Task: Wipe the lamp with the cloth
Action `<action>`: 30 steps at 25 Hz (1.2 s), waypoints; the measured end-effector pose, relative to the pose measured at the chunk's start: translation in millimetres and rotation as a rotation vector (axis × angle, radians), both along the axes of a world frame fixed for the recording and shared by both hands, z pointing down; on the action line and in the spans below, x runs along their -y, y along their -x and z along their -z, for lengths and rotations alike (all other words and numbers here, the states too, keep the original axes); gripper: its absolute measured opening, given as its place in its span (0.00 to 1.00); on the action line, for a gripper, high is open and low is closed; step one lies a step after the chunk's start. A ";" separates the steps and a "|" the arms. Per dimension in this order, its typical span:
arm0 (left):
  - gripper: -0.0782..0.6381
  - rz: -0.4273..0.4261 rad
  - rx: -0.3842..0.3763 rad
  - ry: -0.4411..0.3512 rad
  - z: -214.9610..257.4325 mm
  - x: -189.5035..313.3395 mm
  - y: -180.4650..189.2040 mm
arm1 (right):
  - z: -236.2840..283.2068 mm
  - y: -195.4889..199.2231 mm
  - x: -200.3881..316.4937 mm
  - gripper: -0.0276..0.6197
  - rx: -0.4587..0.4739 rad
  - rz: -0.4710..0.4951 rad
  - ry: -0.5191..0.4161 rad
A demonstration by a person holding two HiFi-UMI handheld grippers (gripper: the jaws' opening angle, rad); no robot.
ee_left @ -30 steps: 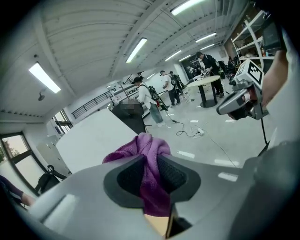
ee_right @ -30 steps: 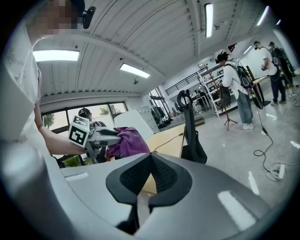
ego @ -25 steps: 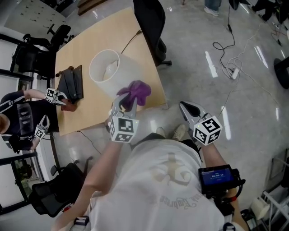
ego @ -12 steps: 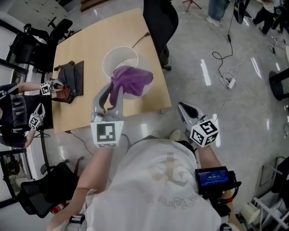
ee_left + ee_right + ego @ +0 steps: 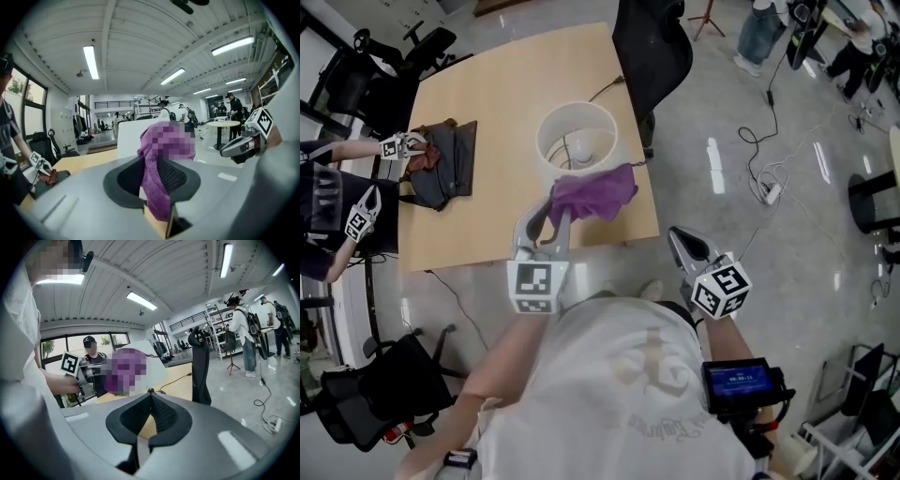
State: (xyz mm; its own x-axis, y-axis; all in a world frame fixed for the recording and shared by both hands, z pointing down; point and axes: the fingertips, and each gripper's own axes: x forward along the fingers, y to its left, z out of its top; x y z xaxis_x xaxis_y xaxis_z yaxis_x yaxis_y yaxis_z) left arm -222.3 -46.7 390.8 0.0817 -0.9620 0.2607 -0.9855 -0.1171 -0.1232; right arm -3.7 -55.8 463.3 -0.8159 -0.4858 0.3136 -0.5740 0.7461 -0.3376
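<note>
Head view: left gripper (image 5: pixel 553 202) at frame centre, jaws pinching a purple cloth (image 5: pixel 595 192). The left gripper view confirms the pads are clamped on a fold of it. The cloth bunches out past the tips, over the near edge of the wooden table (image 5: pixel 487 103) and right below the lamp (image 5: pixel 577 141). Cannot tell whether the cloth touches the shade or is just off it. The lamp has a white cylindrical shade and stands upright, upper centre of frame, with its cable (image 5: pixel 605 89) running to the table's far edge. Right gripper (image 5: pixel 677 236) is lower right of centre, off the table and over the floor, jaws pressed together with nothing between. A dark bag (image 5: pixel 445 169) lies on the table's left side, and another person (image 5: pixel 319 216) is at the left edge. Black chair (image 5: pixel 652 47) at top.
</note>
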 end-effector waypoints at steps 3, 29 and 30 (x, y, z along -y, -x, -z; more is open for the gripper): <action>0.23 0.000 -0.020 0.049 -24.8 -3.8 3.0 | -0.3 8.7 -0.7 0.06 -0.010 0.013 0.000; 0.23 0.060 0.035 -0.142 61.2 26.0 78.0 | -2.5 34.7 -14.8 0.06 -0.032 0.059 0.005; 0.23 0.062 0.040 -0.124 56.5 28.1 75.9 | -2.3 32.2 -13.0 0.06 -0.031 0.058 0.006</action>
State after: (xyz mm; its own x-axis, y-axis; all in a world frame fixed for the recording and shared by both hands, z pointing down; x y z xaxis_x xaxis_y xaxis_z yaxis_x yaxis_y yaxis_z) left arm -298.2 -74.8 334.3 0.0127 -0.9898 0.1416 -0.9844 -0.0372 -0.1717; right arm -35.9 -42.8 465.6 -0.8324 -0.4361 0.3419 -0.5402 0.7761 -0.3253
